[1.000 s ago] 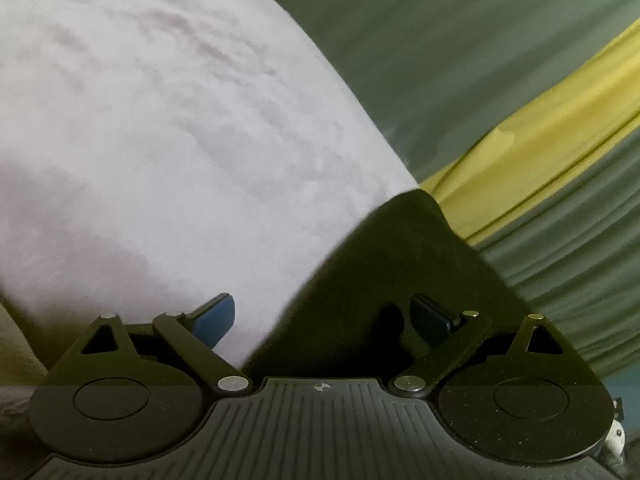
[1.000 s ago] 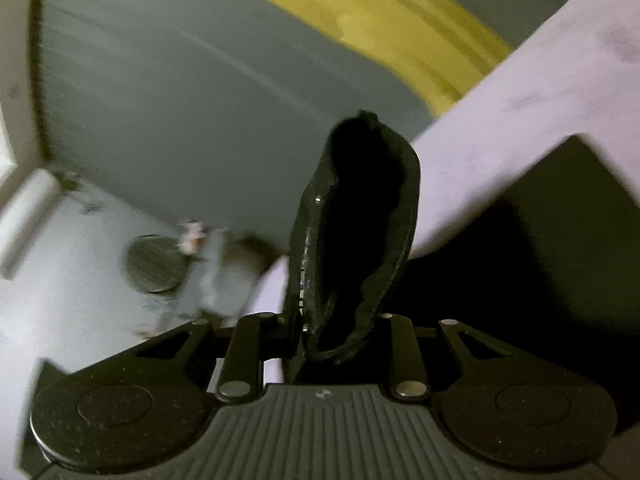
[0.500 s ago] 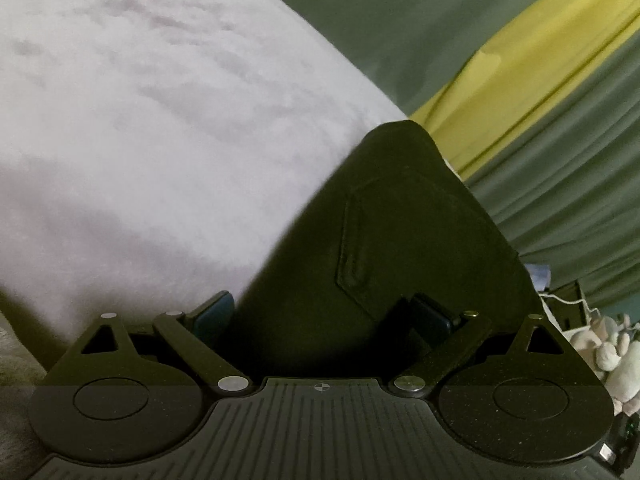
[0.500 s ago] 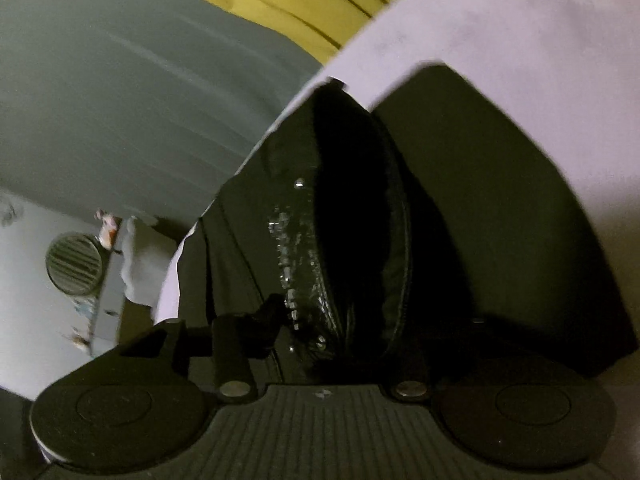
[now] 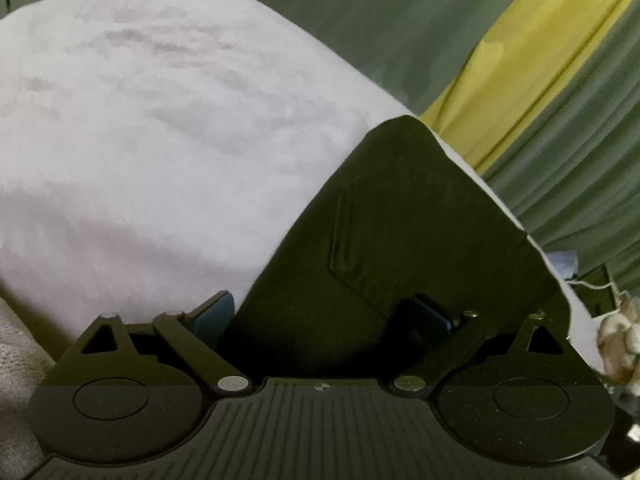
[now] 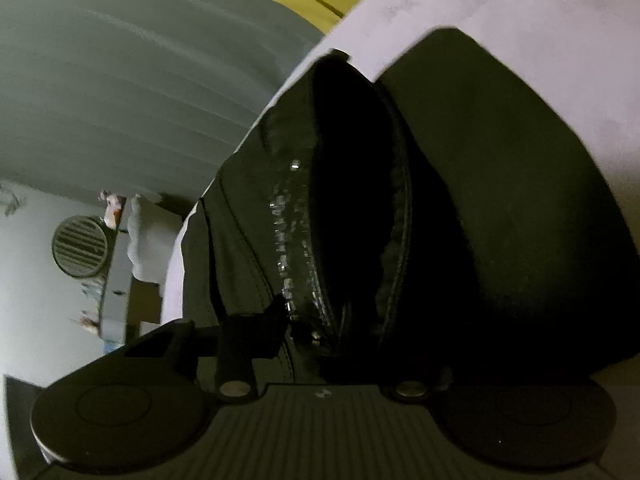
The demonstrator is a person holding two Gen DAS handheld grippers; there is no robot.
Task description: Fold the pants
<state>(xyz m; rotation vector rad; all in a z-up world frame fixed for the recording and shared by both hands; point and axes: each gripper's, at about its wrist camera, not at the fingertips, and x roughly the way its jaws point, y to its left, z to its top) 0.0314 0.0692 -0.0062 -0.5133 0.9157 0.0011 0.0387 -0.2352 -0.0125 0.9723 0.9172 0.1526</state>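
Observation:
The black pants lie on a pale lilac blanket, back pocket seam up, near the bed's right edge. My left gripper hovers low over them with its blue-padded fingers spread wide, one off the cloth, one over it. In the right wrist view the pants' waistband and open fly with zipper rise in a bunched fold out of my right gripper, which is shut on them. The rest of the pants lies flat to the right.
Grey-green curtains with a yellow band hang behind the bed. Stuffed toys sit beyond the bed's right edge. A round vent and a small cabinet show on the floor side at left.
Both grippers have come down toward the bed. More of the pants now lies flat under the left gripper, and the fold held by the right gripper has sunk closer to the blanket.

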